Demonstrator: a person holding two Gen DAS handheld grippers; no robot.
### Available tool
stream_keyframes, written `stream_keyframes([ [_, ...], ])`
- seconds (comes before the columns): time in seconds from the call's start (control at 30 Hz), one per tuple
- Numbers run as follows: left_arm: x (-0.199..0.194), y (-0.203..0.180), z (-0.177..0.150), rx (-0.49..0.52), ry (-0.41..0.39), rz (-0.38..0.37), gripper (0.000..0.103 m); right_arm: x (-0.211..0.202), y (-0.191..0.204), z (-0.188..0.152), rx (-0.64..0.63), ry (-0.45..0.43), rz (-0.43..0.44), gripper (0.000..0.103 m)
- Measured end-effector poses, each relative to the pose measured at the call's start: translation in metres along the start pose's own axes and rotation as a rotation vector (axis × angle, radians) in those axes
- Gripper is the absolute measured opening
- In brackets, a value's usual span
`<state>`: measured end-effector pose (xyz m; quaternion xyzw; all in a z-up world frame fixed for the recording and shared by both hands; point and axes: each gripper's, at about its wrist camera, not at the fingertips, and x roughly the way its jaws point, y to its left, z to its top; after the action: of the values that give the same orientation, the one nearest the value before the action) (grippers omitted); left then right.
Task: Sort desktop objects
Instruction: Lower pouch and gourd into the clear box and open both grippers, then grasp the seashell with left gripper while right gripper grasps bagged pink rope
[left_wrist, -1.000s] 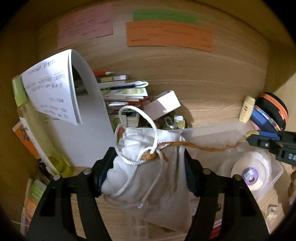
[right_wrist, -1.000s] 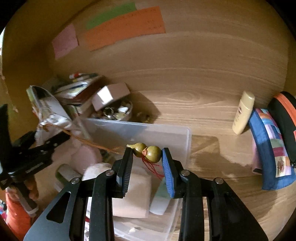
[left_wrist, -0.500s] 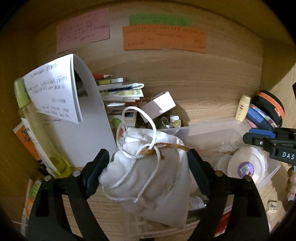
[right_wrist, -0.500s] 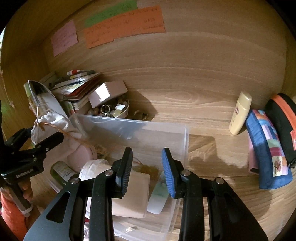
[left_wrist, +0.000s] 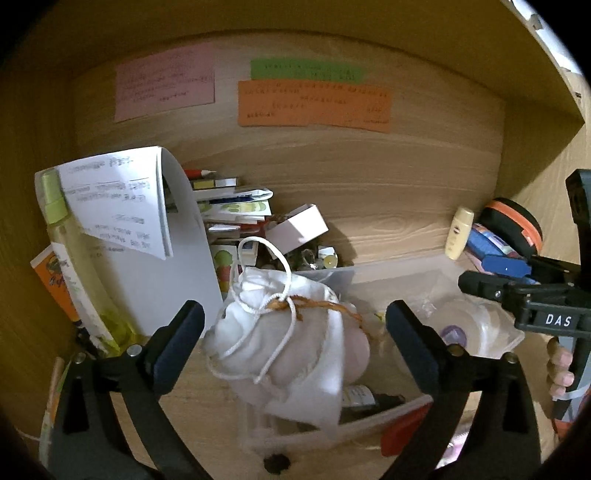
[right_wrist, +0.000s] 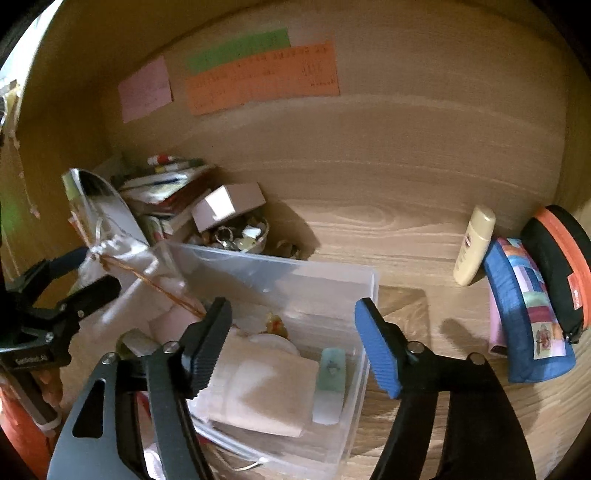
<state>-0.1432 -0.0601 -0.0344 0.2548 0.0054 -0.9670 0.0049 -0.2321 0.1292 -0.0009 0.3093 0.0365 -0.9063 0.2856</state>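
left gripper (left_wrist: 295, 325) agape | right gripper (right_wrist: 291, 332) agape | white pouch (left_wrist: 284, 347) hides clear bin (right_wrist: 295, 273) contents

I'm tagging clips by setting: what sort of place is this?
Probably a home desk nook with wooden walls: sticky notes on the back panel, stacked books in the corner, and a clear storage bin of odds and ends.

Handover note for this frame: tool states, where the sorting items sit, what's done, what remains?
Left tool: open, fingers either side of the white drawstring bag, which sits at the clear plastic bin's left end.
Right tool: open and empty over the bin.
Done: bin already holds a tape roll, a small bottle and flat packets.
Left: cream tube, blue pouch and black-orange case remain on the desk.
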Motion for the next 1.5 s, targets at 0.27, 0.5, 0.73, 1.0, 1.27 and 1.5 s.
stream_keyframes([
  [0.27, -0.033, -0.006, -0.008, 0.060, -0.004, 0.037, 0.100, -0.042, 0.010, -0.002, -0.012, -0.059, -0.017, 0.085],
  [0.5, -0.066, -0.007, -0.019, 0.081, -0.021, 0.026, 0.100, -0.081, 0.012, -0.026, -0.016, -0.080, -0.038, 0.089],
  [0.73, -0.094, 0.007, -0.042, 0.047, 0.007, 0.025, 0.101, -0.110, 0.004, -0.058, 0.002, -0.071, -0.071, 0.095],
  [1.0, -0.107, 0.029, -0.082, -0.014, 0.113, 0.027, 0.101, -0.131, -0.007, -0.103, 0.030, -0.042, -0.100, 0.098],
  [1.27, -0.111, 0.024, -0.111, 0.001, 0.152, -0.001, 0.101, -0.126, 0.002, -0.128, 0.008, 0.026, -0.057, 0.098],
  [1.5, -0.093, 0.010, -0.125, 0.037, 0.215, -0.034, 0.100, -0.097, 0.043, -0.125, -0.158, 0.117, 0.082, 0.098],
])
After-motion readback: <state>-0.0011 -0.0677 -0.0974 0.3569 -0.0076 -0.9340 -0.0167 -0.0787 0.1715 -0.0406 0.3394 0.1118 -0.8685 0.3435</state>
